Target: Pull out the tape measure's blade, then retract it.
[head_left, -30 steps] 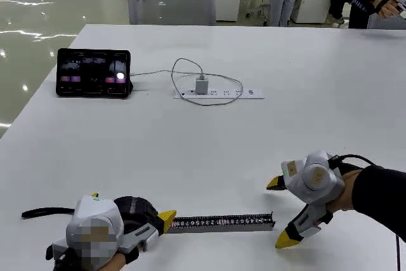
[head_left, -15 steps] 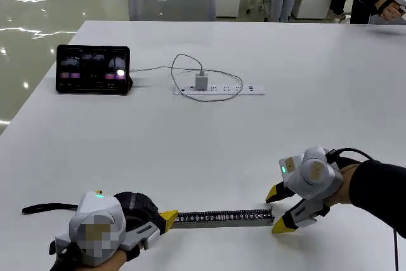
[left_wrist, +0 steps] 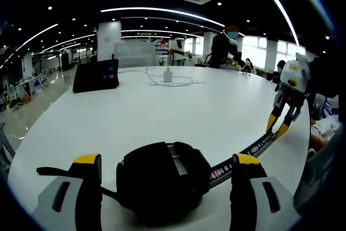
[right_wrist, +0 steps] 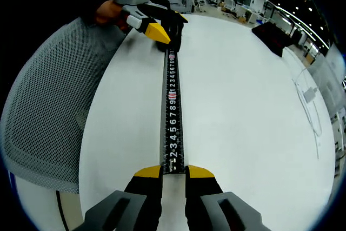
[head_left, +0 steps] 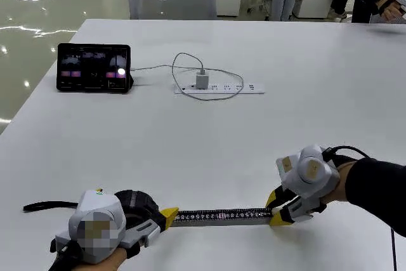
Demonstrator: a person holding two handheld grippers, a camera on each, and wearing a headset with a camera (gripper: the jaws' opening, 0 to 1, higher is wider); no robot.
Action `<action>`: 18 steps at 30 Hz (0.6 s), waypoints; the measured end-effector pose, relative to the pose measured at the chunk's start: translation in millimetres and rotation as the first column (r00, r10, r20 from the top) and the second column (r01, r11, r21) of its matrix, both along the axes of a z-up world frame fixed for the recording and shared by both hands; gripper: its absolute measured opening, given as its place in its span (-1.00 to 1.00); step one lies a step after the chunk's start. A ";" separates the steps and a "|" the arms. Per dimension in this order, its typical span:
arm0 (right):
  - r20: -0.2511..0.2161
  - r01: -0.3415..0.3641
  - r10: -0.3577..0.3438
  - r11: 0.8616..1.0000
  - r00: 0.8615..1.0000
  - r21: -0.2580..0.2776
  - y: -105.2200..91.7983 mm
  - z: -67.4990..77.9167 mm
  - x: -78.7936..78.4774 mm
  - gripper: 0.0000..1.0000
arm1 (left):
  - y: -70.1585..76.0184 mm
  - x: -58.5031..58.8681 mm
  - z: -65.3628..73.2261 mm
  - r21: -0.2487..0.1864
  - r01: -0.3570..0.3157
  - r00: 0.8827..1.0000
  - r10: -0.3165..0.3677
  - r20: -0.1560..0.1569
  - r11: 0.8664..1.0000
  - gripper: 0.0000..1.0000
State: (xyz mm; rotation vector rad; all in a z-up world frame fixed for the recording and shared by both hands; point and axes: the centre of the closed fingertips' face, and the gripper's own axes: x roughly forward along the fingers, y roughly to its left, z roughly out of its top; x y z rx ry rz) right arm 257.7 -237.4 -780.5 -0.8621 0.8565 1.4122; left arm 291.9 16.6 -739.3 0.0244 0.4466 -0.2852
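The black tape measure case lies near the table's front edge with my left gripper shut around it. In the left gripper view the case sits between the two yellow-tipped fingers. The blade lies flat on the table and runs right from the case. My right gripper is shut on the blade's end. In the right gripper view the blade runs away from my right gripper to the case.
A tablet stands at the back left. A white power strip with a charger and a looped cable lies behind the middle. The case's black strap trails left. People stand beyond the far edge.
My right gripper was open and clear of the blade a second ago. It has moved left onto the blade's end and shut on it. The left gripper and case have stayed put.
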 end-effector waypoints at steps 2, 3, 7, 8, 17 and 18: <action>0.002 -0.004 0.004 1.000 1.000 -0.002 0.0 -0.1 -0.8 -0.76 | 0.1 0.5 0.4 0.001 0.000 1.000 0.000 0.003 1.000 0.94; 0.011 -0.016 0.016 1.000 1.000 -0.008 0.1 -0.6 -1.0 -0.76 | 0.0 0.8 0.4 0.002 0.001 1.000 -0.001 0.004 1.000 0.92; 0.019 -0.021 0.022 0.999 1.000 -0.037 1.4 -1.1 -1.6 -0.77 | 0.6 0.1 -1.5 -0.001 -0.008 1.000 0.008 -0.010 1.000 0.83; 0.015 -0.026 0.027 0.999 1.000 -0.044 1.0 -1.4 -0.9 -0.77 | 0.9 -0.5 -2.5 -0.001 -0.009 1.000 0.009 -0.016 1.000 0.79; -0.011 -0.004 0.003 0.997 1.000 -0.074 0.1 -1.6 -0.1 -0.77 | 6.5 -1.6 -4.7 -0.034 -0.052 0.997 0.050 -0.054 0.998 0.49; -0.013 0.008 -0.009 0.997 1.000 -0.072 0.0 -1.2 -0.2 -0.77 | 7.7 -1.7 -4.8 -0.046 -0.064 0.996 0.061 -0.063 0.997 0.48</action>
